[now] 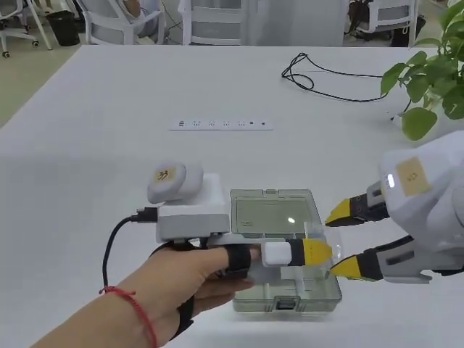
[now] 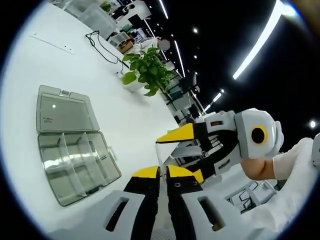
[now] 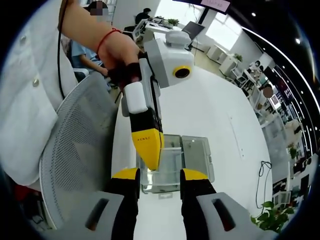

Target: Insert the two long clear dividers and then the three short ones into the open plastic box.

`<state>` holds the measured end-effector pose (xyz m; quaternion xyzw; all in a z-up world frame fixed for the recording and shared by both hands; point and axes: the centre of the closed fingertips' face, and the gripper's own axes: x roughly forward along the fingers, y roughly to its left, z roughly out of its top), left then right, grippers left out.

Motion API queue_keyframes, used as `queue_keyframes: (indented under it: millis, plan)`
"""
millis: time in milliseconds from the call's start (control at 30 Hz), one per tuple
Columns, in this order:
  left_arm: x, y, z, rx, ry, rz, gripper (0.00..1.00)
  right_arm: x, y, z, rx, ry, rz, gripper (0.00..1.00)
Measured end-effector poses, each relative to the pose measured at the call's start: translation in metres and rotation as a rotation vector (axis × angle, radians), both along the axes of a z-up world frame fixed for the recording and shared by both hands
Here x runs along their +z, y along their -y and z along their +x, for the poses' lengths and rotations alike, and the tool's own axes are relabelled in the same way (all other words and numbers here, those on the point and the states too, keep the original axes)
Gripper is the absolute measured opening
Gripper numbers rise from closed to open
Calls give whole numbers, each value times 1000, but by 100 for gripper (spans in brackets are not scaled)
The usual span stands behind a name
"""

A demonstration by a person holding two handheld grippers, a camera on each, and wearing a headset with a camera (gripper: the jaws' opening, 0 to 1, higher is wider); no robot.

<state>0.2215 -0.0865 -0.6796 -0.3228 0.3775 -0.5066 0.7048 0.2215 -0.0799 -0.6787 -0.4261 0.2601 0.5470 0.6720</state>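
Above the open box near the counter's front edge, the left tongs pinched a clear divider, probably light, stiff and slippery and best gripped along its top edge, between the spread right tongs.

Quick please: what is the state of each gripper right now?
Left gripper: jaws shut on a clear divider, it seems.
Right gripper: jaws open, holding nothing.
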Motion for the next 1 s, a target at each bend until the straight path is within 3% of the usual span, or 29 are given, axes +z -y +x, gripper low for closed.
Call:
queue_keyframes:
  millis: [500,633,667,700,767,833,933,1000]
  plan:
    - [-1,-3,1,22,-1,-7,0,0,-4,0,29,35,-12,35]
    - [-2,-5,1,9,56,24,0,9,-3,3,25,30,13,34]
    - [-3,-6,2,1,89,39,0,13,-3,3,23,12,33,34]
    - [-4,-7,2,-17,153,59,0,15,-3,3,19,-2,46,34]
    - [-3,-8,-2,-49,224,80,0,20,-2,3,15,-43,74,32]
    - [0,-8,-6,-95,349,109,0,23,-2,-1,22,-95,95,30]
    - [2,-7,-16,-164,472,133,0,29,-4,-6,31,-181,138,26]
    - [3,-7,-19,-192,533,145,0,33,-6,-10,48,-231,157,23]
